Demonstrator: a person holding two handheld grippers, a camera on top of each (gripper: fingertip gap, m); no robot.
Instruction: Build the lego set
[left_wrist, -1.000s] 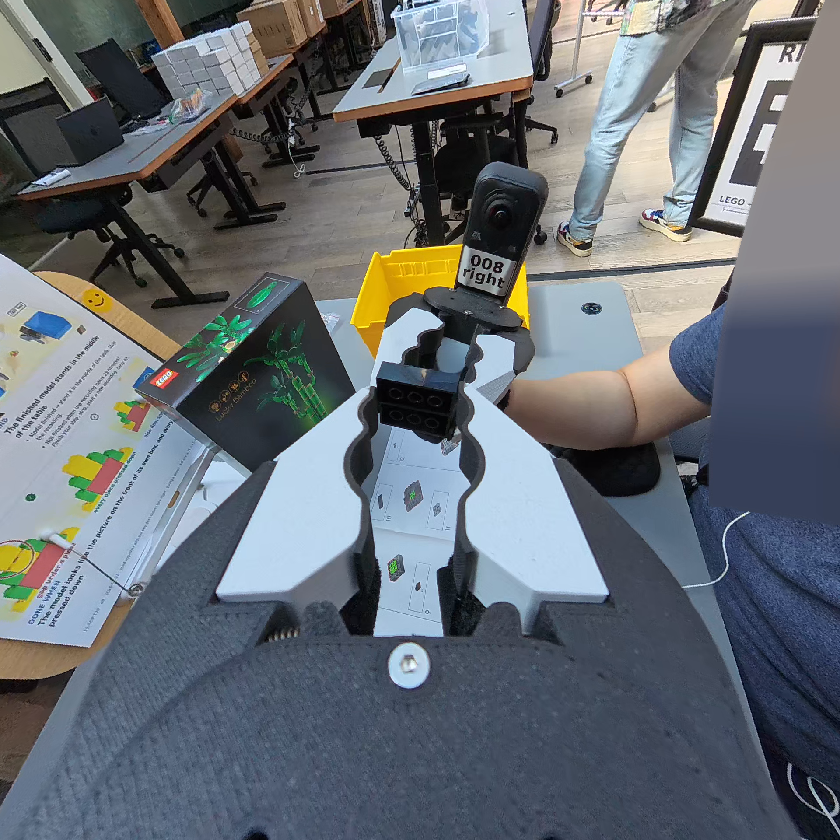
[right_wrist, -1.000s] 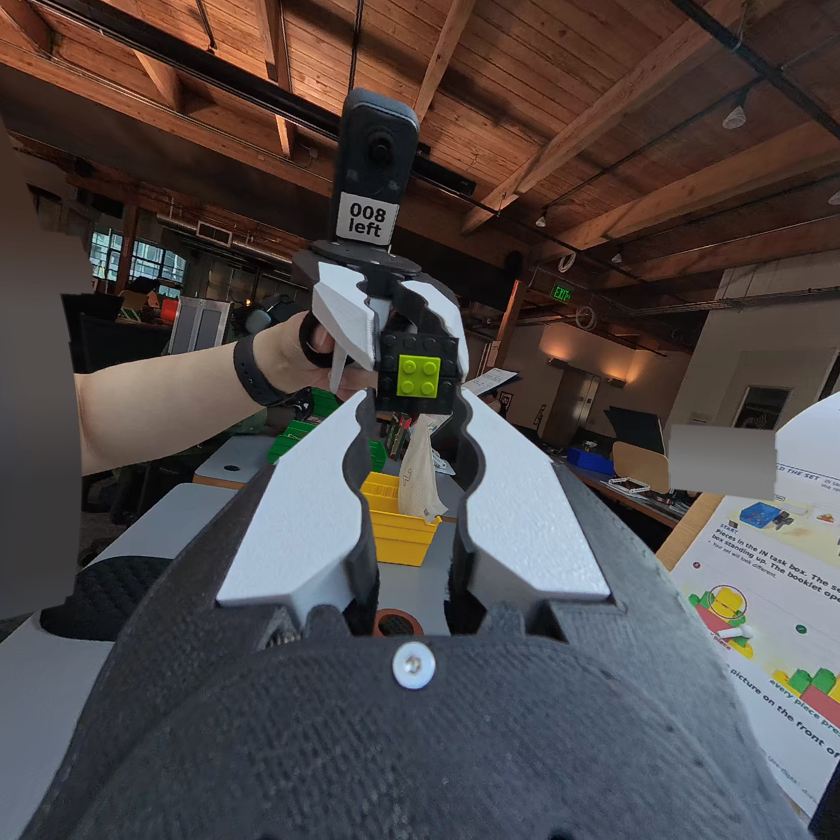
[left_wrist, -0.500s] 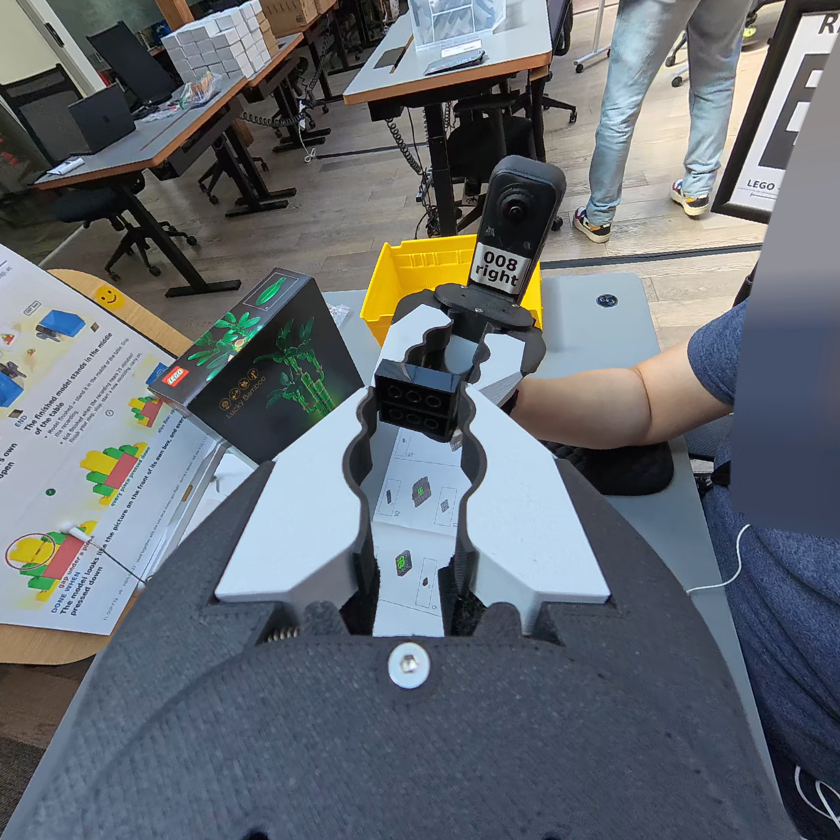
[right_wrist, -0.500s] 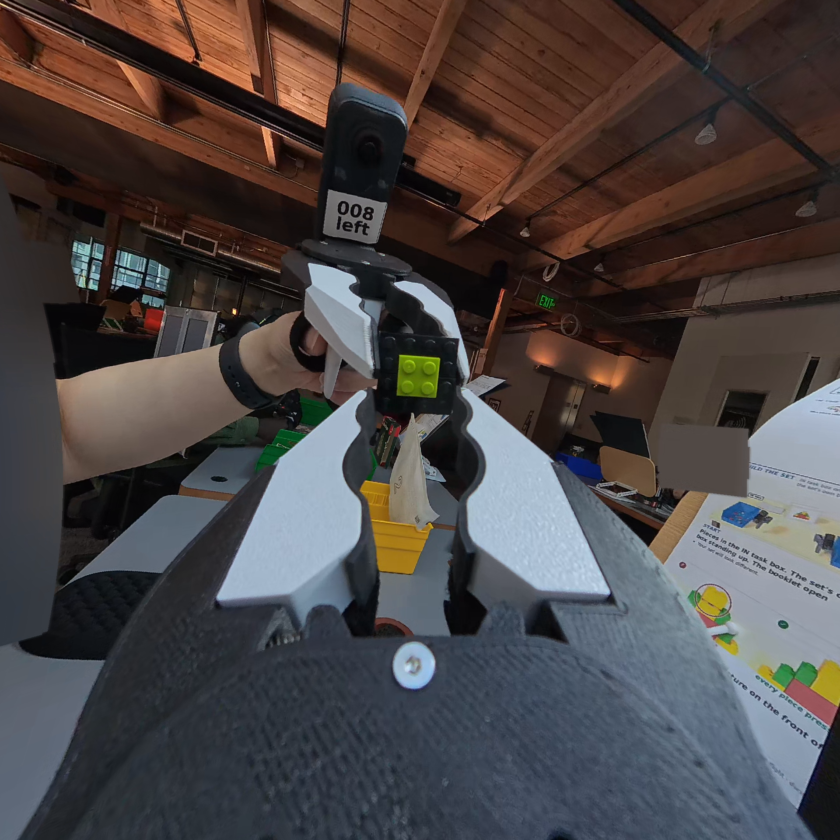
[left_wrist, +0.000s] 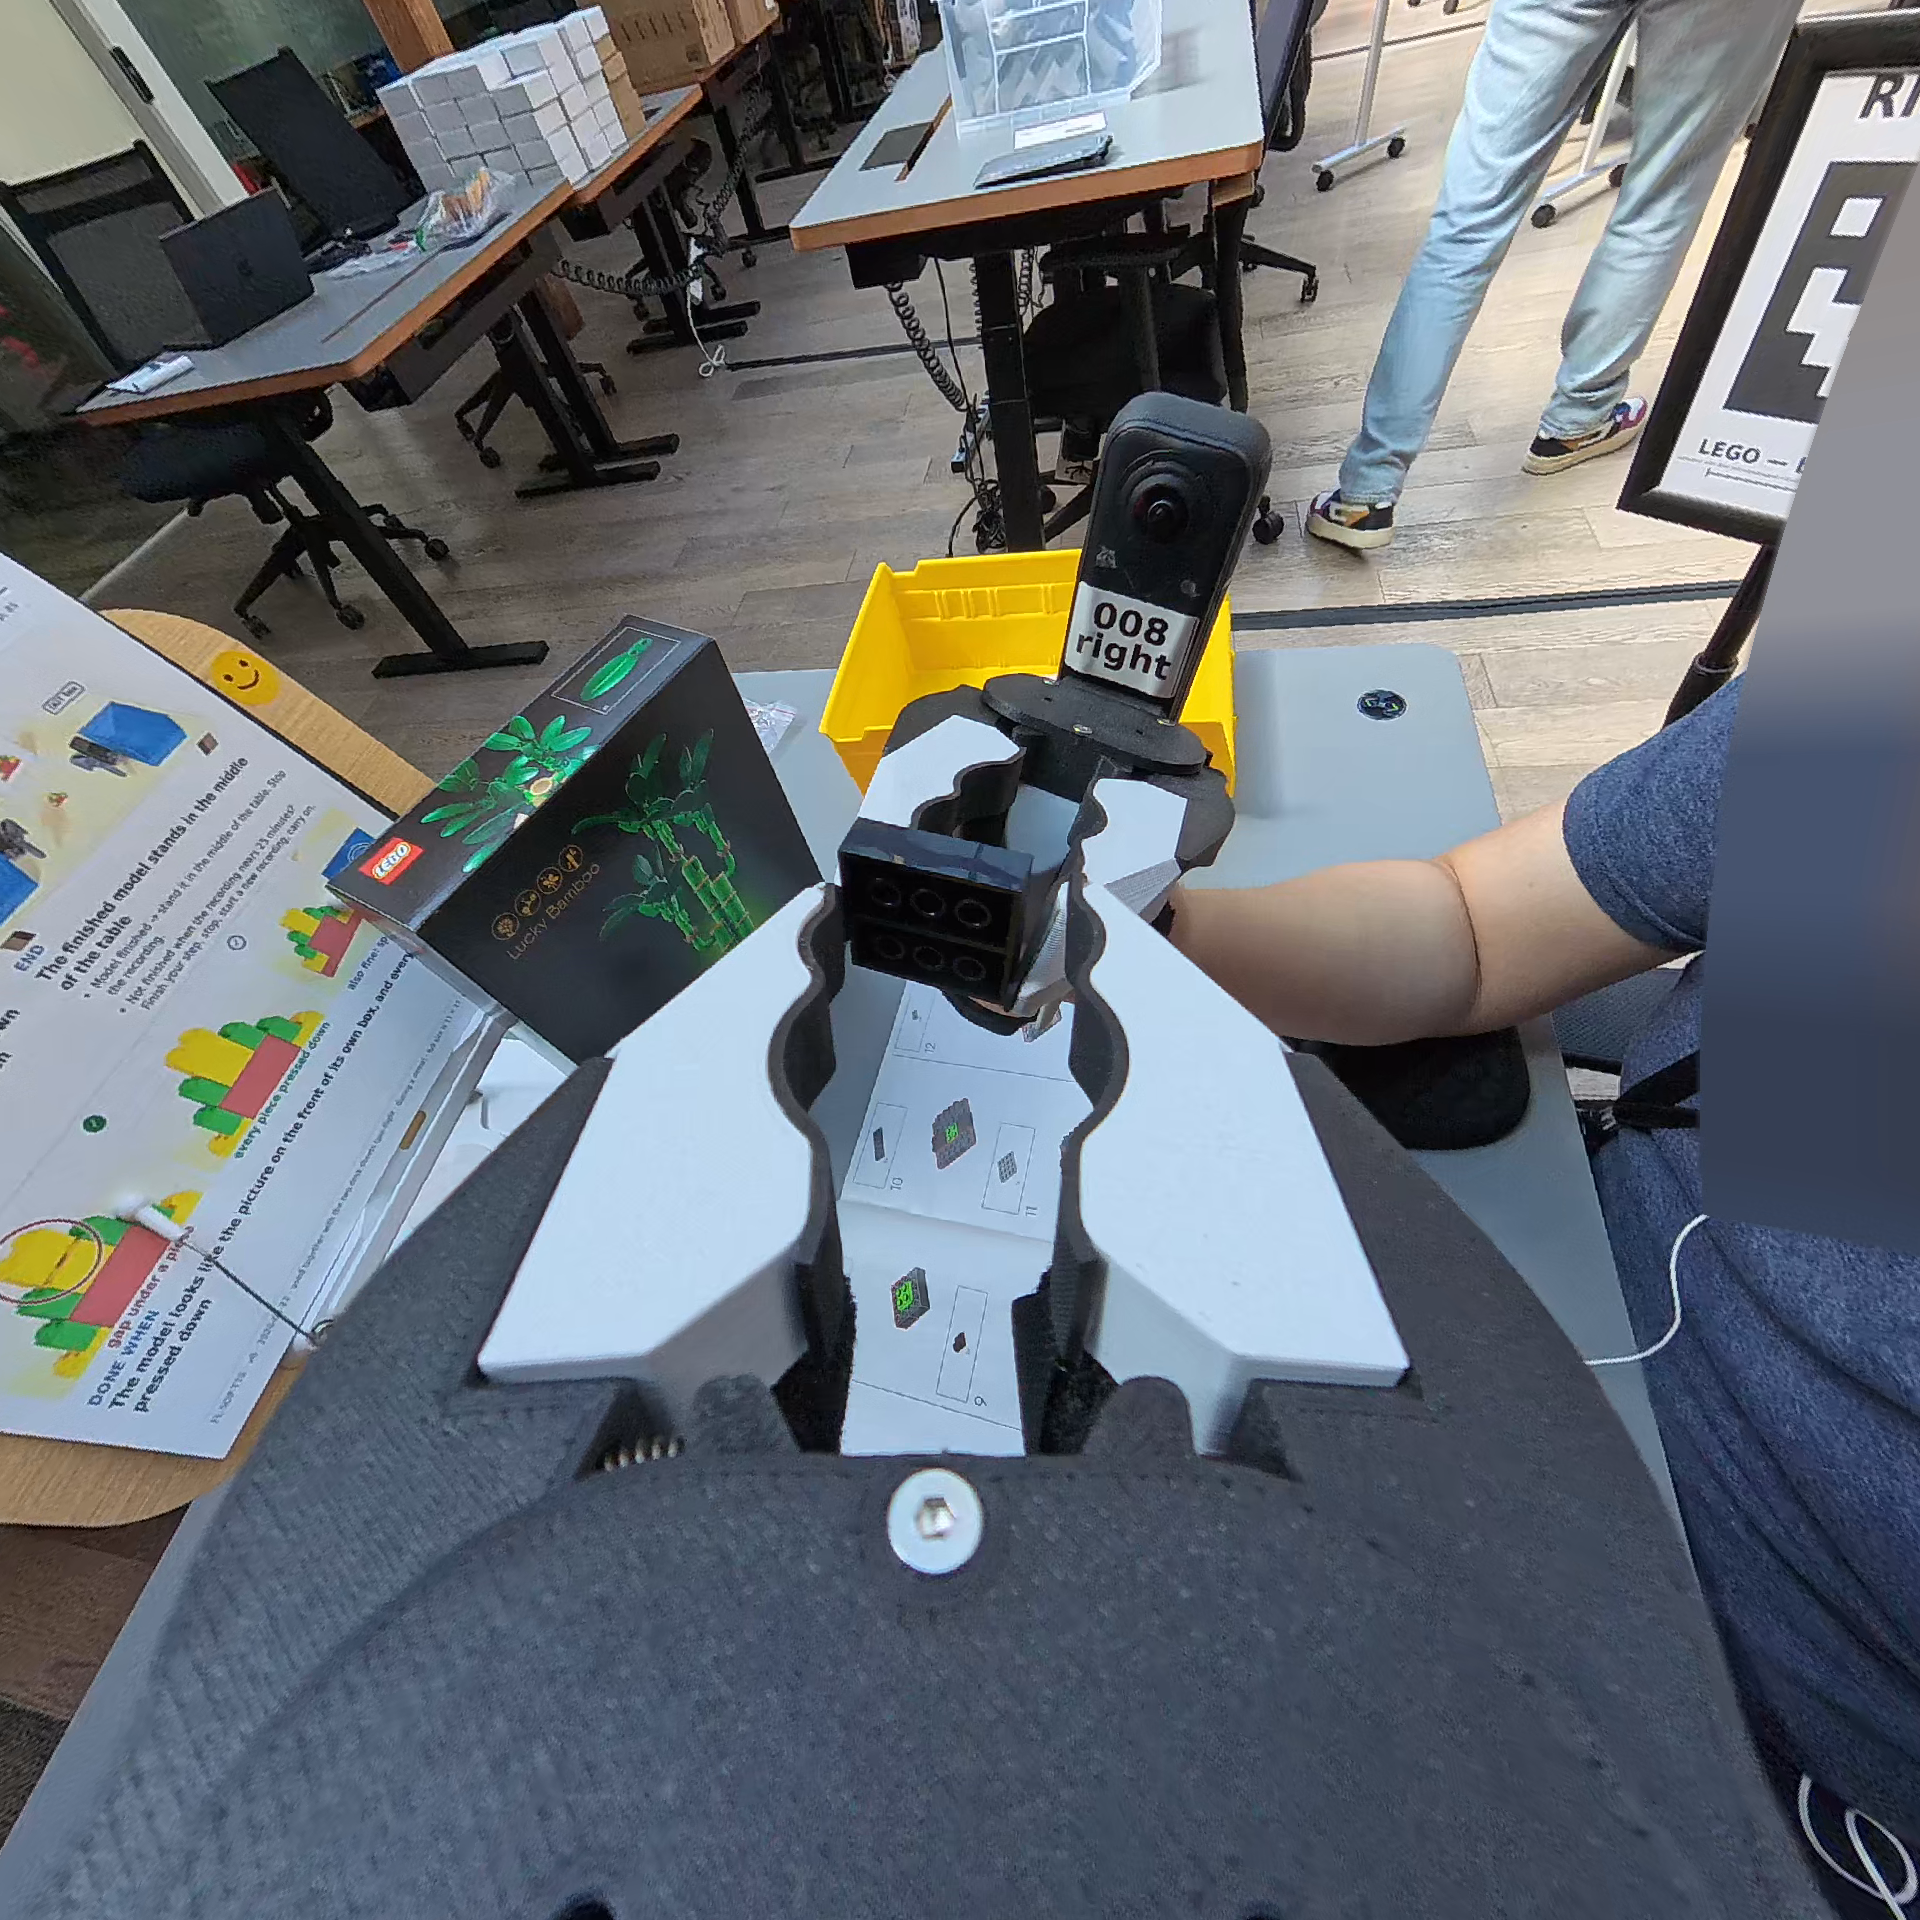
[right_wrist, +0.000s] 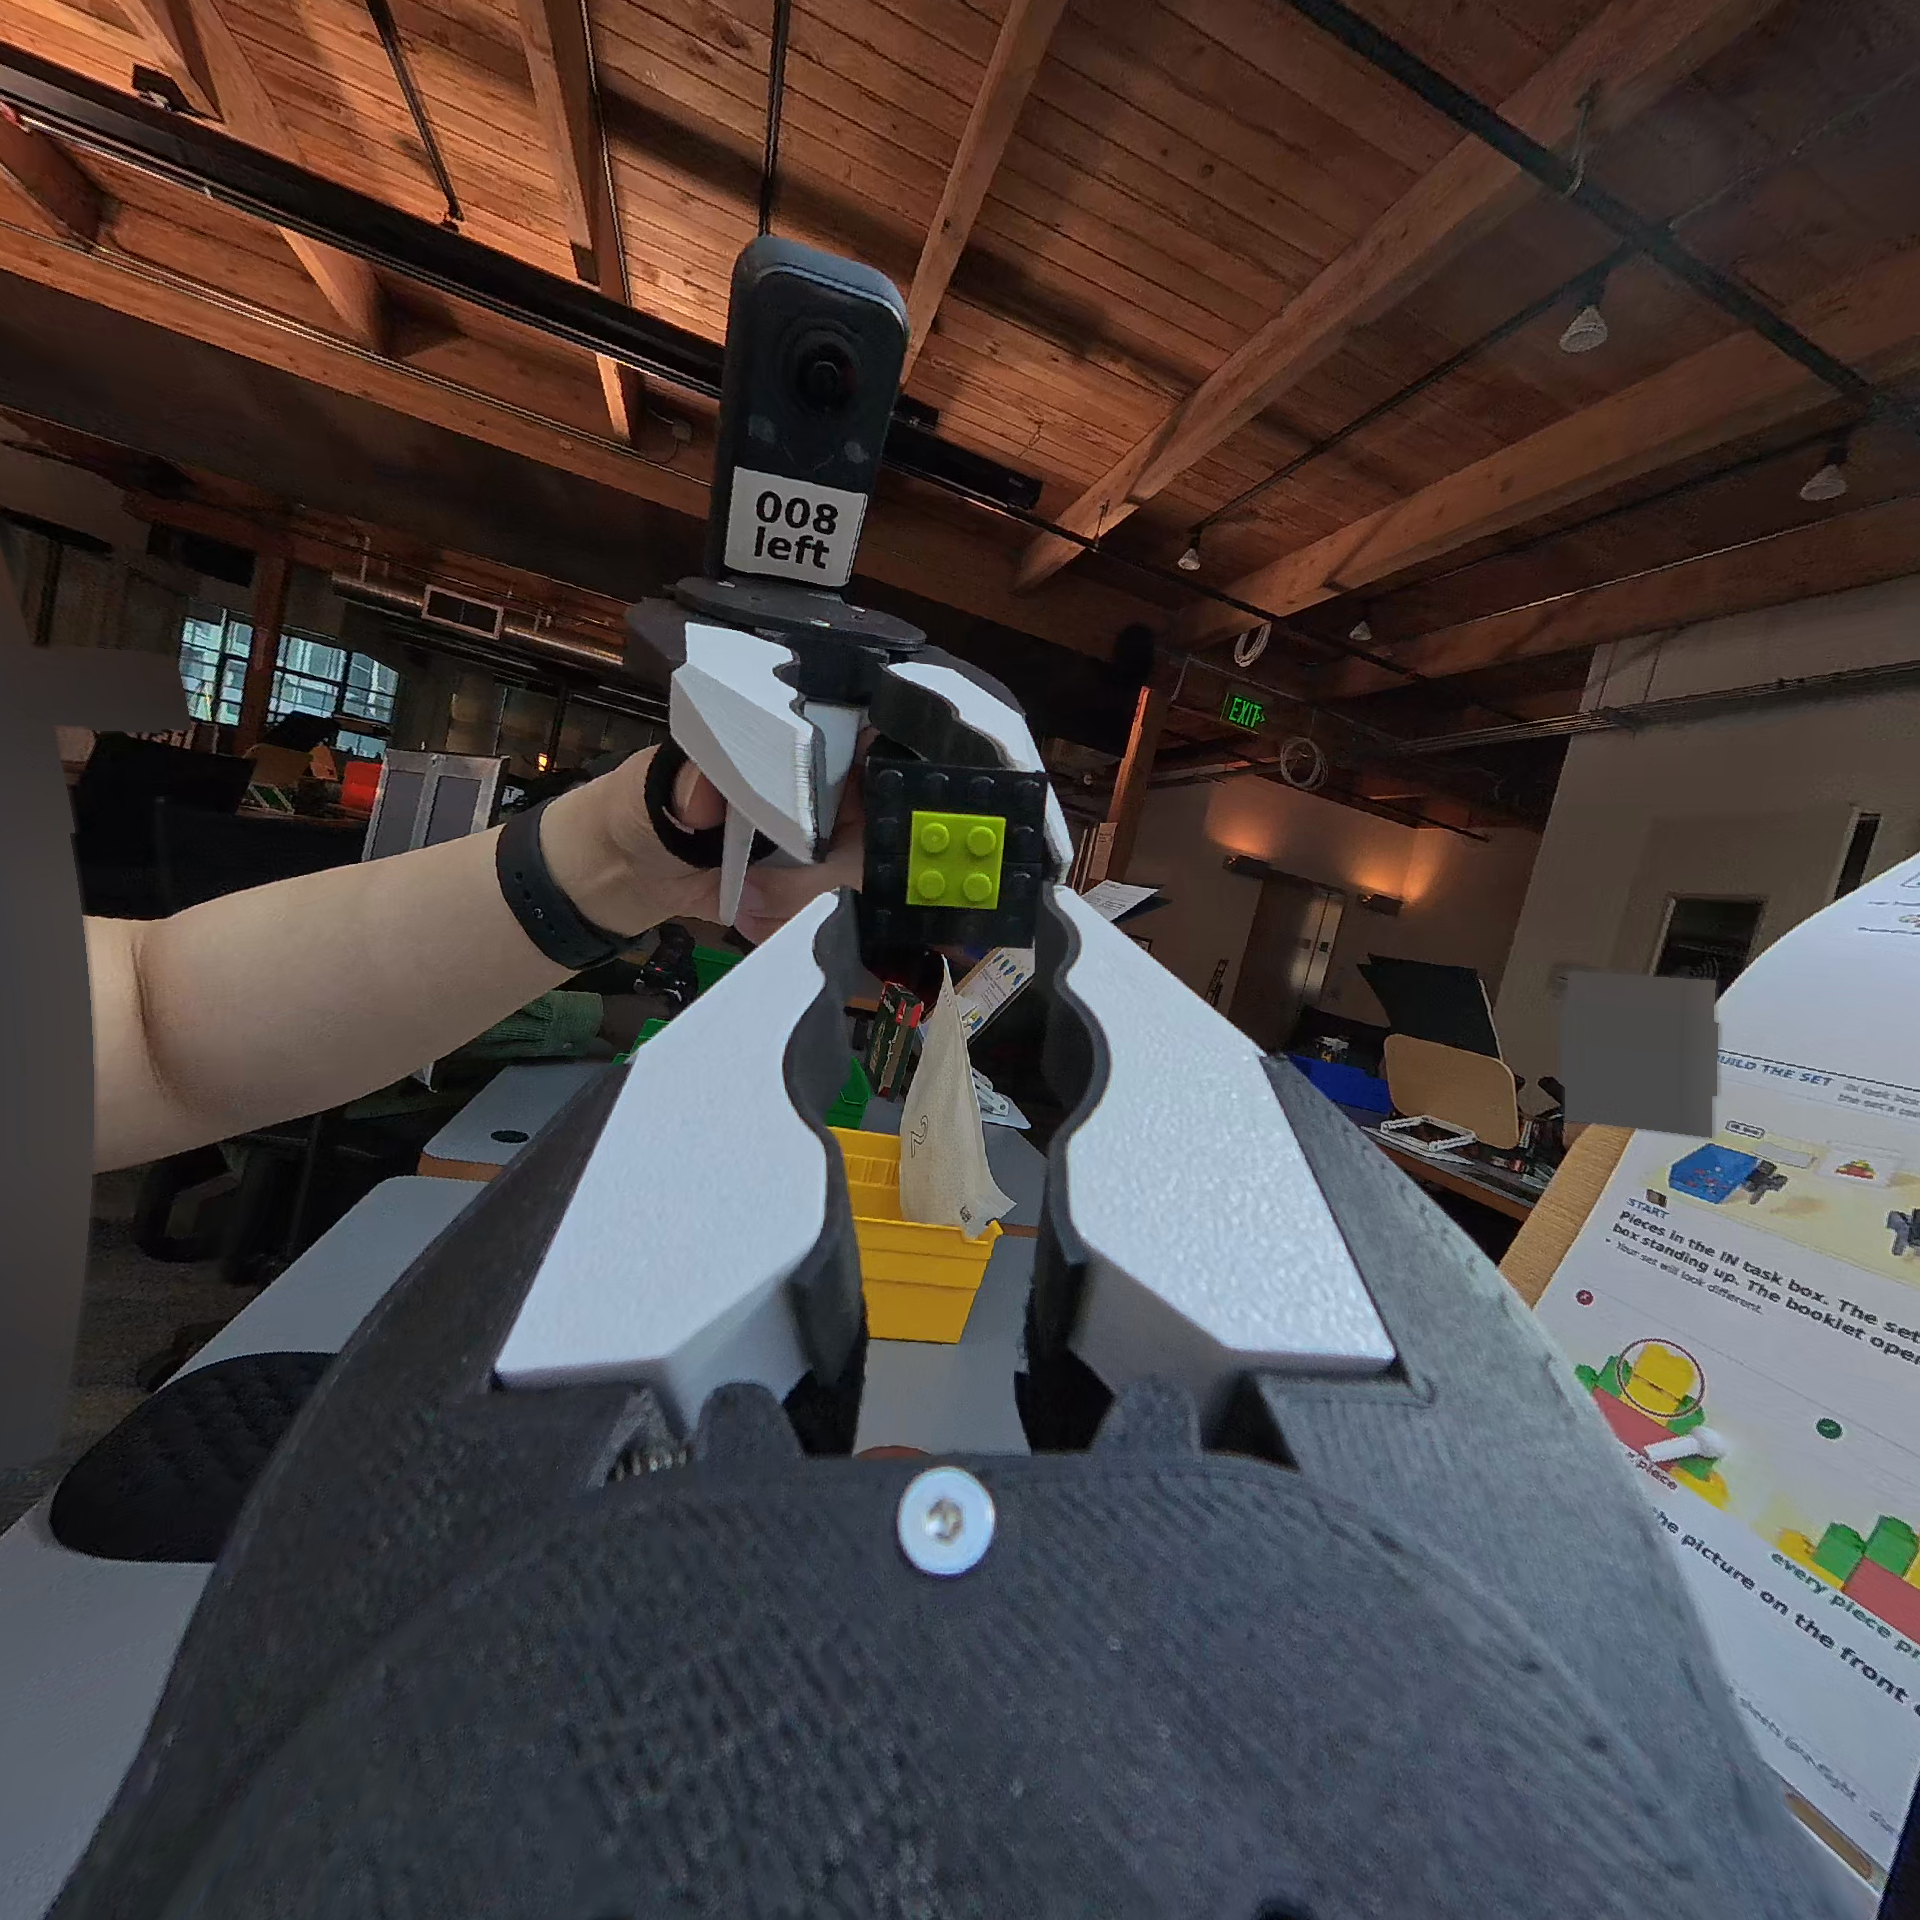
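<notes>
Lego assembly (left_wrist: 940, 920), a black block with a lime plate (right_wrist: 957, 858) on its studded face, was held in the air above the table (left_wrist: 1351, 790), between the two grippers. The left gripper (left_wrist: 951, 940) and the right gripper (right_wrist: 951, 914) faced each other, and each looked pinched on the block from an opposite side, though the contact points were partly hidden behind the block itself.

The risk, as I judged it, lay in the shared hold: if either gripper let go or pulled away at an angle, the stacked black pieces could split apart or twist out of the other's pinch and drop onto the booklet (left_wrist: 951, 1174) below. Uneven squeeze could also pop the lime plate loose.

A yellow bin (left_wrist: 966, 623) stood at the far side of the table; in the right wrist view a pale paper bag (right_wrist: 940, 1132) stuck up out of it. Whatever else the bin held could not be seen. A black set box (left_wrist: 603, 852) stood just beside the booklet, closed as far as I could tell.
</notes>
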